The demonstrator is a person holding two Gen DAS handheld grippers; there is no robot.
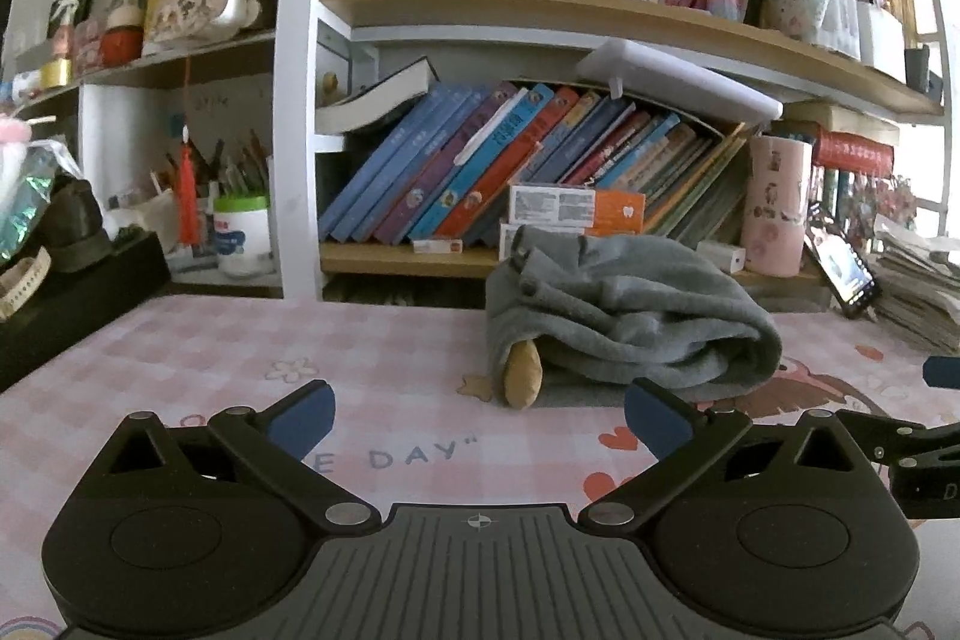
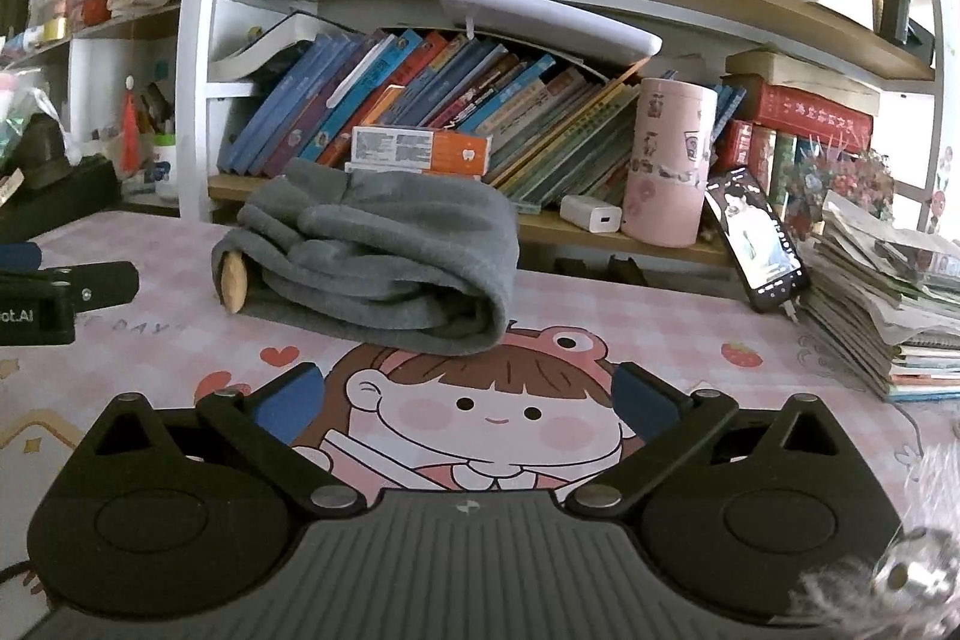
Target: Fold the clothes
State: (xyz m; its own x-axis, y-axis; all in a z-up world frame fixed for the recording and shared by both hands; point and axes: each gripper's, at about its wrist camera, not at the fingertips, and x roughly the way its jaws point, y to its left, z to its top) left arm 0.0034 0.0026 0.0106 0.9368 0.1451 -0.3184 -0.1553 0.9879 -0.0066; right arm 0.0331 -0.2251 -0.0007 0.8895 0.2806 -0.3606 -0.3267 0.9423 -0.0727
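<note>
A grey garment (image 1: 630, 316) lies folded in a thick bundle on the pink checked desk mat (image 1: 210, 340), close to the bookshelf, with a tan patch (image 1: 521, 373) poking out at its left end. My left gripper (image 1: 479, 418) stands open in front of it, nothing between its blue pads. In the right wrist view the same grey garment (image 2: 384, 256) lies ahead and left of my right gripper (image 2: 468, 400), which is open wide and empty above the cartoon girl on the desk mat (image 2: 690, 328). The left gripper's black tip (image 2: 66, 292) shows at the left edge.
A loaded bookshelf (image 1: 540, 250) runs behind the mat. A pink tumbler (image 2: 669, 160), a white charger (image 2: 591, 214) and a propped phone (image 2: 759, 241) stand at the back right, beside a stack of papers (image 2: 882, 298). A black box (image 1: 72, 292) sits at the far left.
</note>
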